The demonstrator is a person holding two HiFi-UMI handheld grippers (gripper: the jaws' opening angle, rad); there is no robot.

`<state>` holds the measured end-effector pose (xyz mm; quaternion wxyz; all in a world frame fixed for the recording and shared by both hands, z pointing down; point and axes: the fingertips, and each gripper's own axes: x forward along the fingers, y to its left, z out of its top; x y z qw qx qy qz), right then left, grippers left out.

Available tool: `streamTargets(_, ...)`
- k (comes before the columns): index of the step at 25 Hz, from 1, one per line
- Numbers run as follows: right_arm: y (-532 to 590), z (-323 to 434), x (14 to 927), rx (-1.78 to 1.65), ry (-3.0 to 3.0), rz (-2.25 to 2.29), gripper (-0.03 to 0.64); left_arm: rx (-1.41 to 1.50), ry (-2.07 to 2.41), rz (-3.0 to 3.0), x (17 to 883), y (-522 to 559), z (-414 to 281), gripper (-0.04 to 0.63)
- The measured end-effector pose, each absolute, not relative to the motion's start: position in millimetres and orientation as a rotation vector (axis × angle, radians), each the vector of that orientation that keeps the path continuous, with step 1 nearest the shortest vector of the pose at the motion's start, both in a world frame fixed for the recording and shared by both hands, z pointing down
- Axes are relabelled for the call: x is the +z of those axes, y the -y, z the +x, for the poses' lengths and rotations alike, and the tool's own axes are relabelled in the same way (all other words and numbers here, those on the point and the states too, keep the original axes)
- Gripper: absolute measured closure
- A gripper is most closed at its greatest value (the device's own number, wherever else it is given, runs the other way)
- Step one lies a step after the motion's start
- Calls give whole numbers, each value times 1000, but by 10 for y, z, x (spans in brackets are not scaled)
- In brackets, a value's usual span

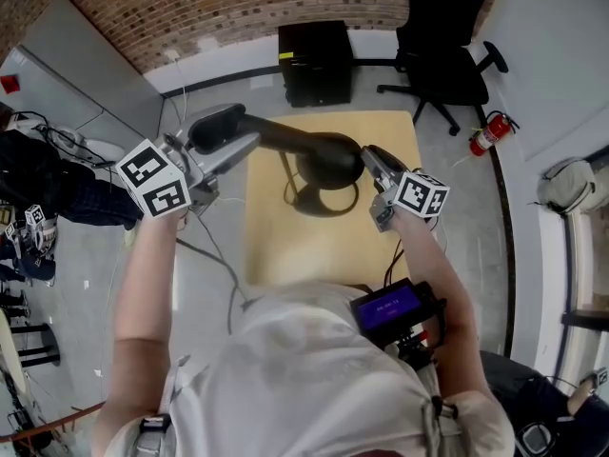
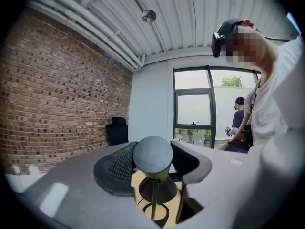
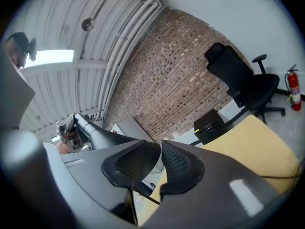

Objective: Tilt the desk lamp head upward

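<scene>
Desk lamp head [image 1: 304, 148] mid-frame above the table [image 1: 314, 250].
Our left gripper [image 1: 226, 139] clamps its rounded rear end; our right gripper [image 1: 371, 160] has its jaws apart at the shade rim, possibly just touching it.

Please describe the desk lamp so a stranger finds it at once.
Find the pale wooden table on the grey floor. On it stands the desk lamp, on a ring base and thin stem. Unlike the black box and chair behind, it is a long dark tube.

Matt black lamp head [image 1: 328, 158], smooth pale wooden table [image 1: 285, 246], rough brick wall [image 1: 238, 3]
</scene>
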<state>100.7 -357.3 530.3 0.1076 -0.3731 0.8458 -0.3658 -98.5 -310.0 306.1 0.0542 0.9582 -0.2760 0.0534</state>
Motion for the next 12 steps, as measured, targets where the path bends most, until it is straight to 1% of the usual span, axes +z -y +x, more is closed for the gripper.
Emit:
streamTargets(5, 3588, 985, 5346, -1281, -2270, -945, 450, 180, 841, 2901, 3088, 3110, -984, 365)
streamTargets(8, 3542, 985, 5436, -1385, -2202, -964, 425, 193, 845, 2894, 3104, 3112, -985, 365)
streamTargets(10, 3524, 981, 5461, -1422, -2170, -965, 422, 197, 845, 2891, 3107, 3111, -986, 365)
streamTargets(12, 3509, 995, 5478, -1457, -2140, -974, 435, 196, 846, 2890, 3097, 3107, -984, 365)
